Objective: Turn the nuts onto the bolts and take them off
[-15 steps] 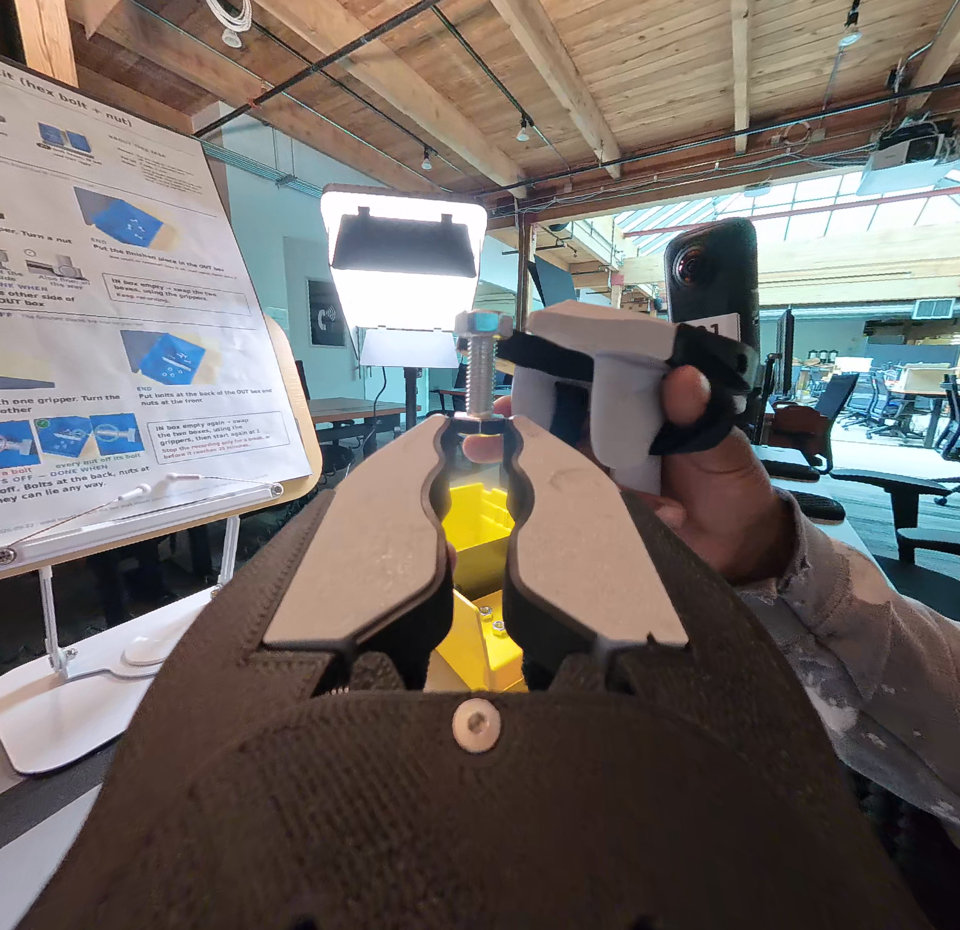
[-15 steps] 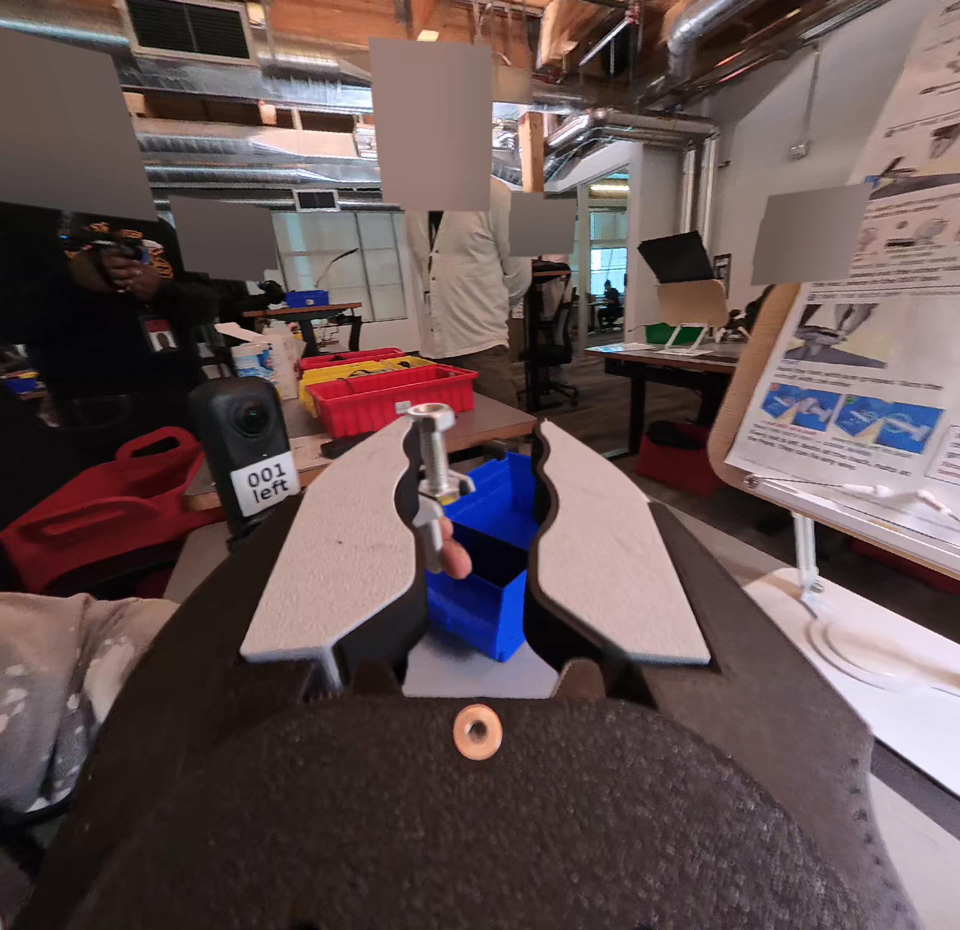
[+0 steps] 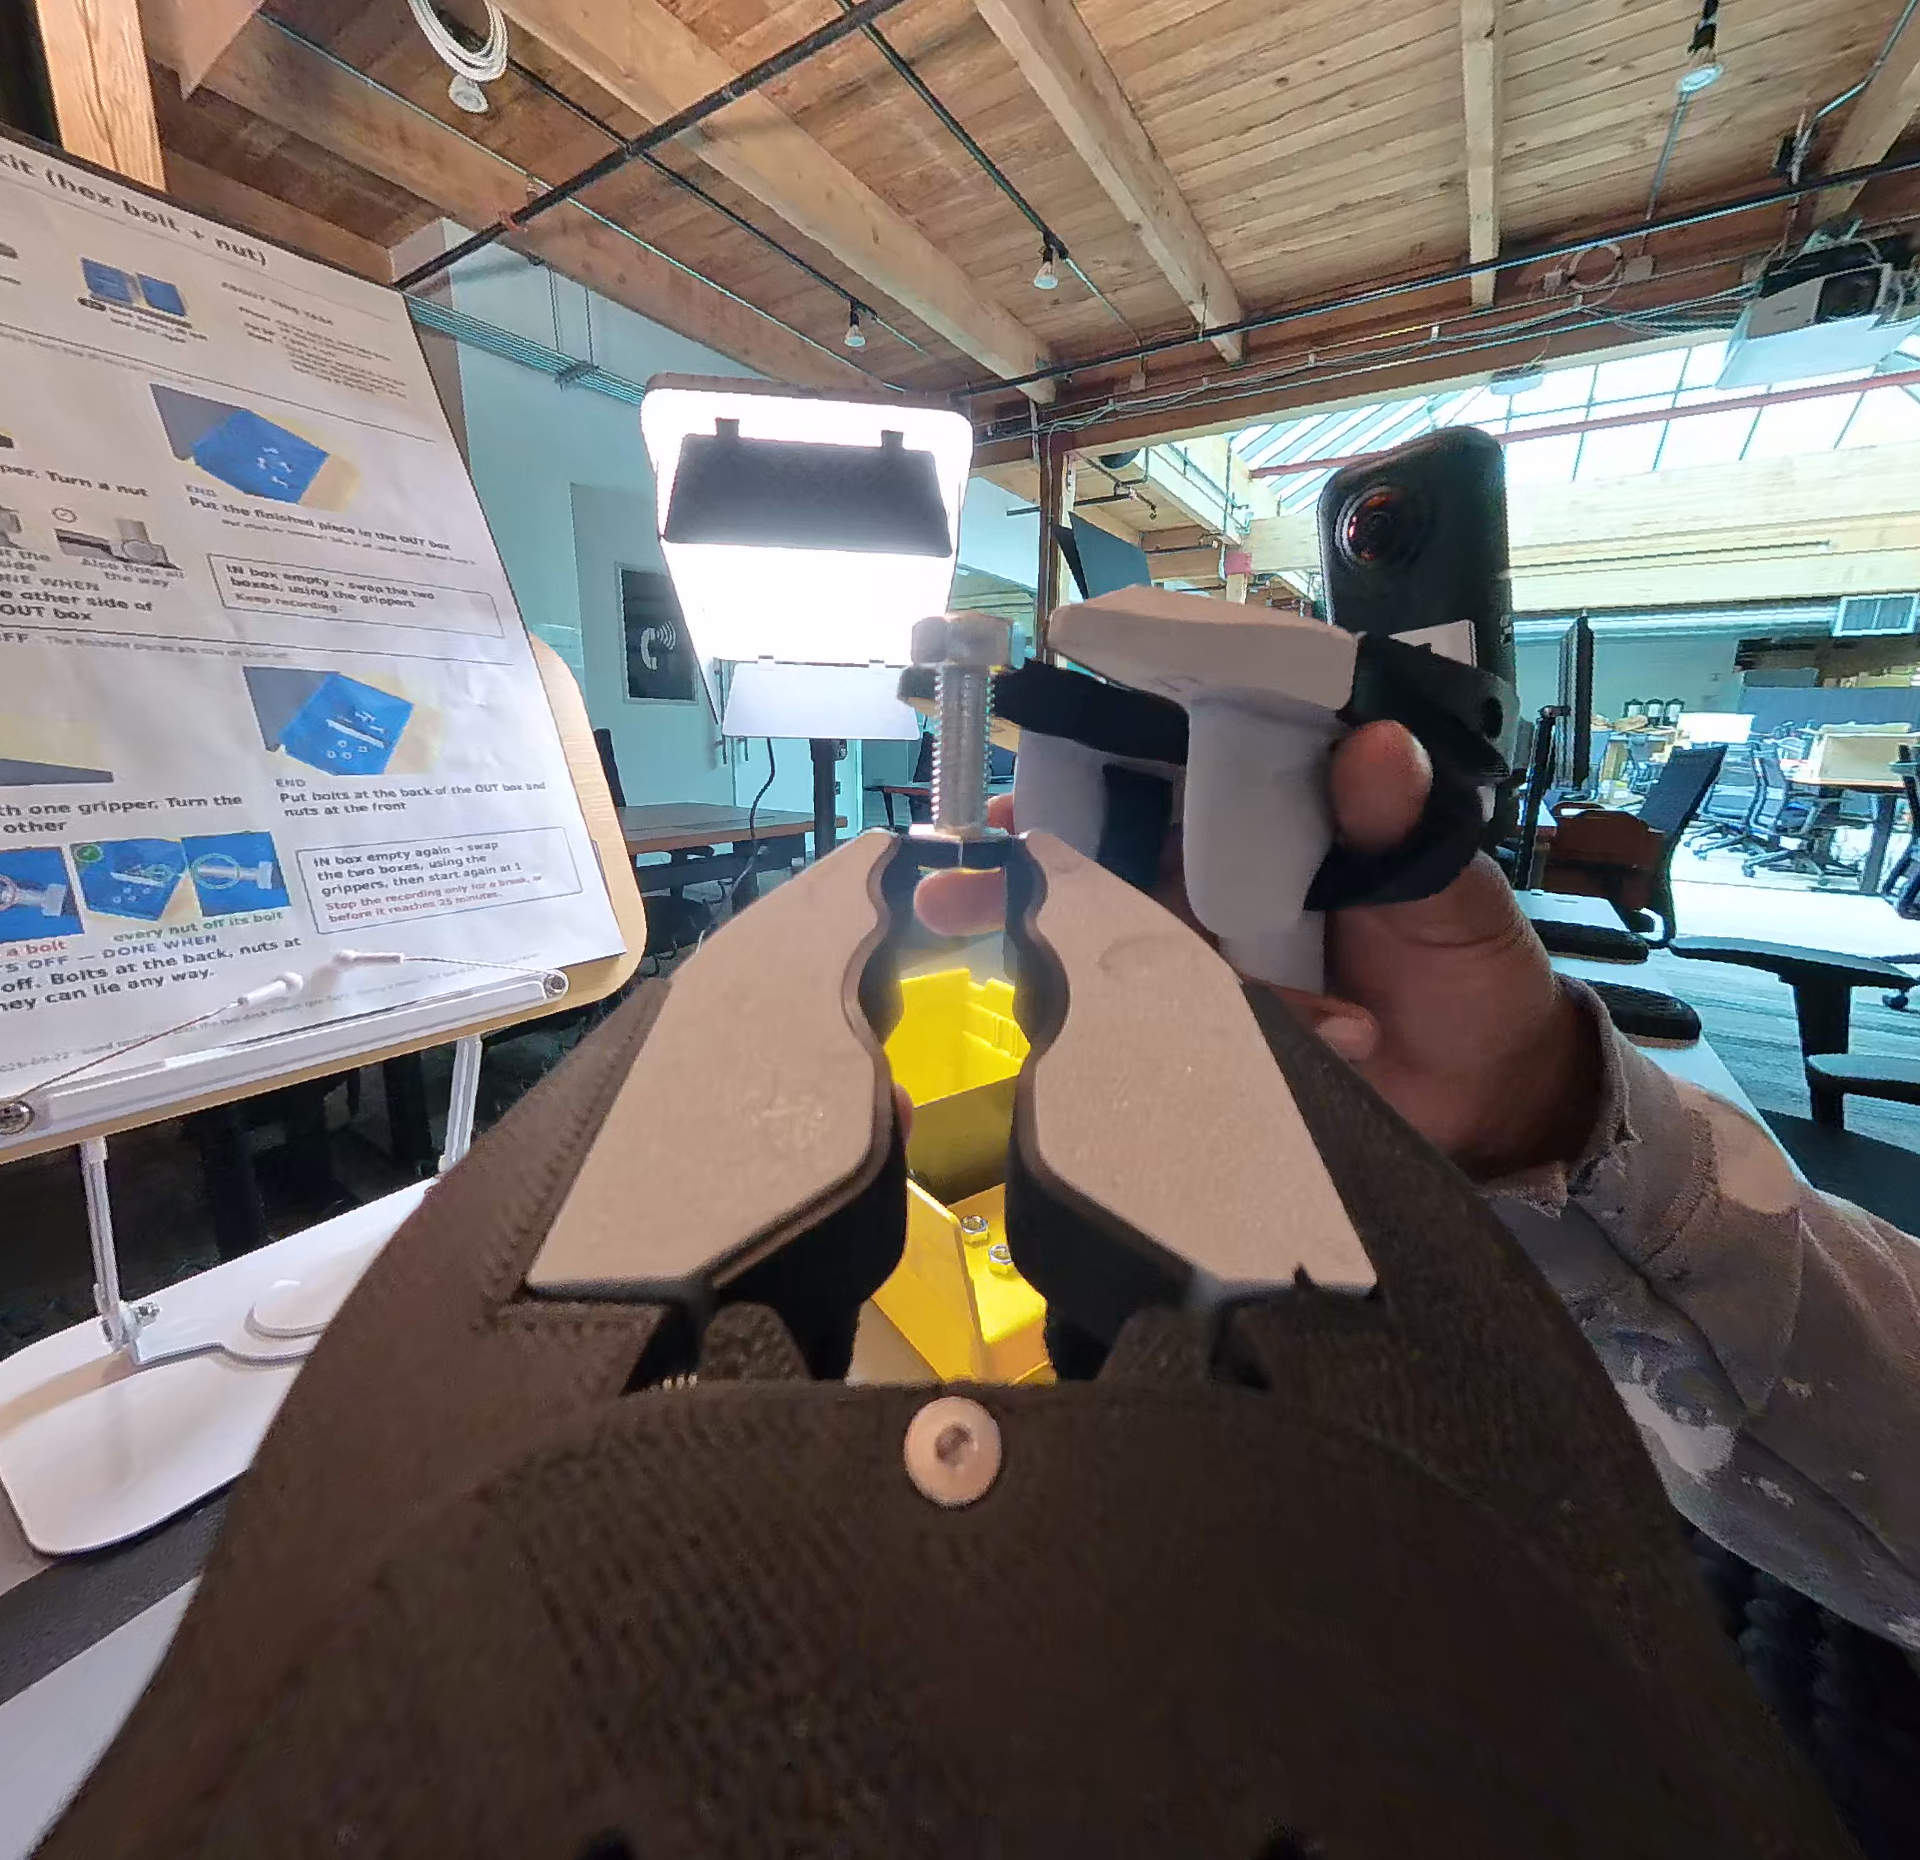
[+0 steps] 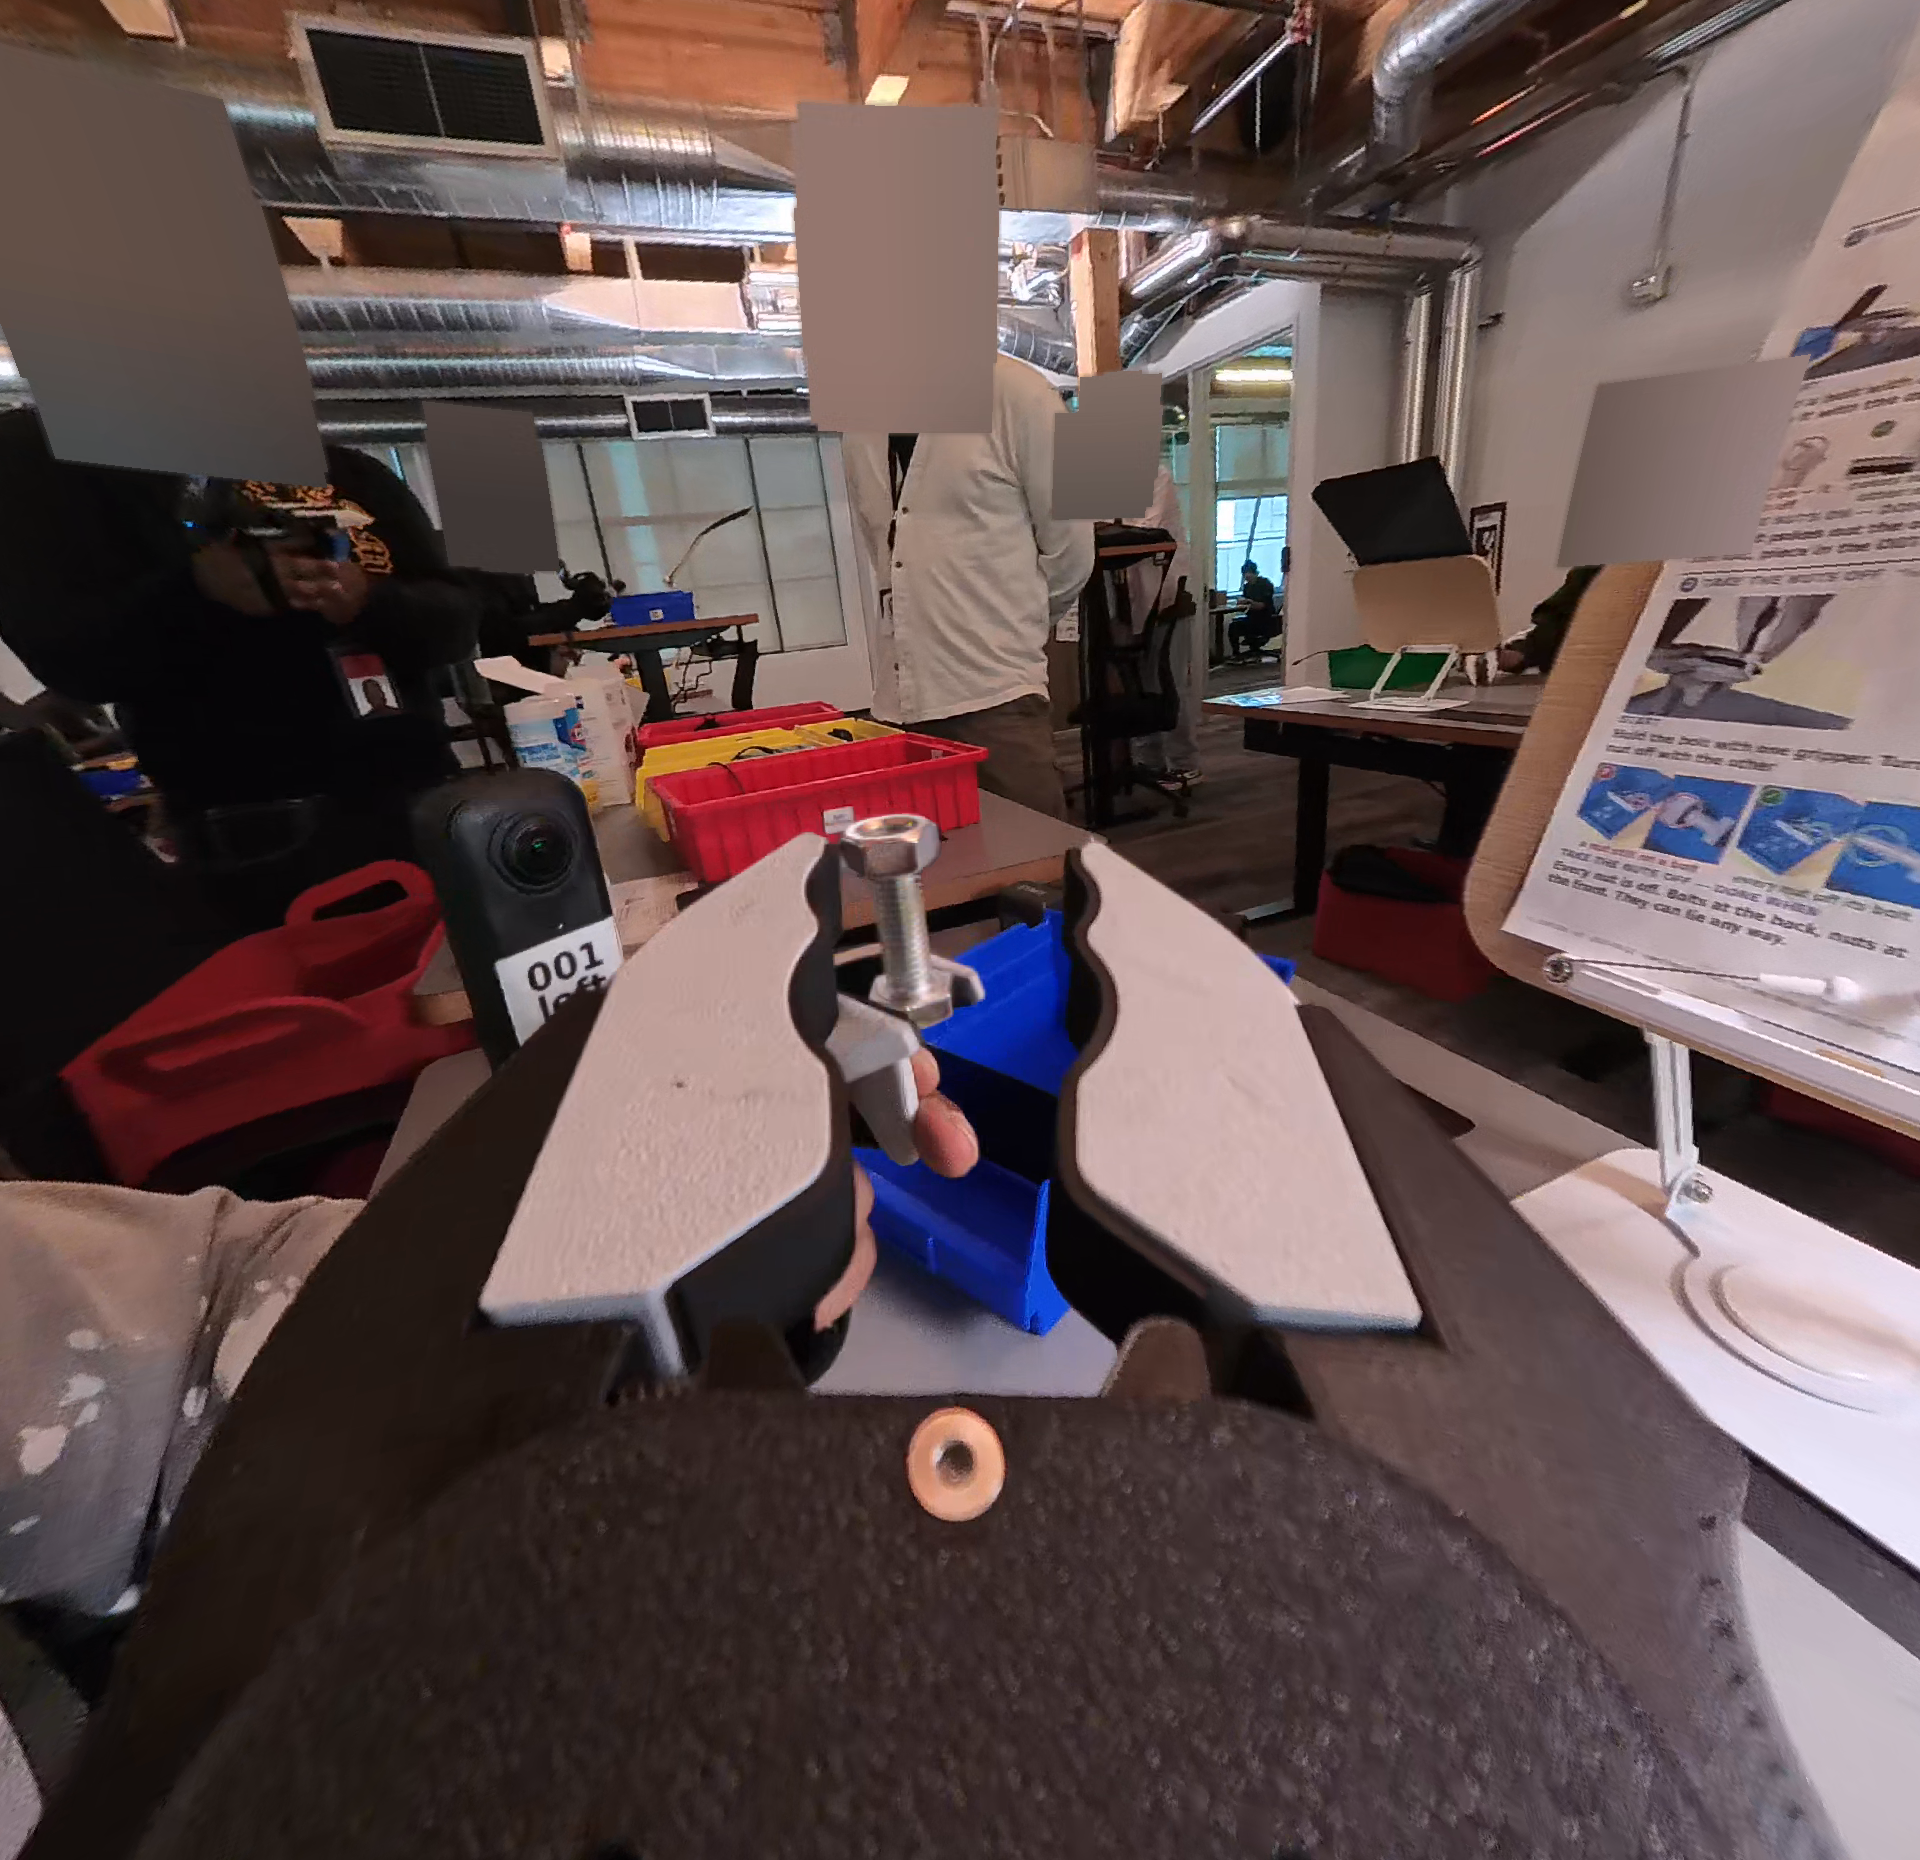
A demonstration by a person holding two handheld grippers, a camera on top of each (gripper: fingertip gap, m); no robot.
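Observation:
My left gripper (image 3: 961, 854) is shut on a nut (image 4: 914, 991) threaded low on a silver hex bolt (image 3: 963, 730). The bolt stands upright above the fingertips, head at the top. The nut is dark and backlit in the left wrist view. My right gripper (image 4: 951, 875) is open, its fingers on either side of the bolt (image 4: 899, 906), which stands nearer the left finger without touching the right one. In the left wrist view the right gripper (image 3: 1039, 704) comes in from the right at the height of the bolt head, held by a hand (image 3: 1434, 989).
A yellow bin (image 3: 956, 1062) holding loose nuts (image 3: 987, 1244) lies under the left gripper. A blue bin (image 4: 997, 1041) lies under the right one. An instruction sheet on a stand (image 3: 260, 667) stands beside the table, and a bright lamp (image 3: 805, 532) behind. Red and yellow trays (image 4: 810, 792) and people are farther off. Both grippers' tips are close together, under 4 cm apart.
Almost nothing. The bolt sits slightly farther right between the right gripper's fingers. The left gripper keeps its hold on the nut.

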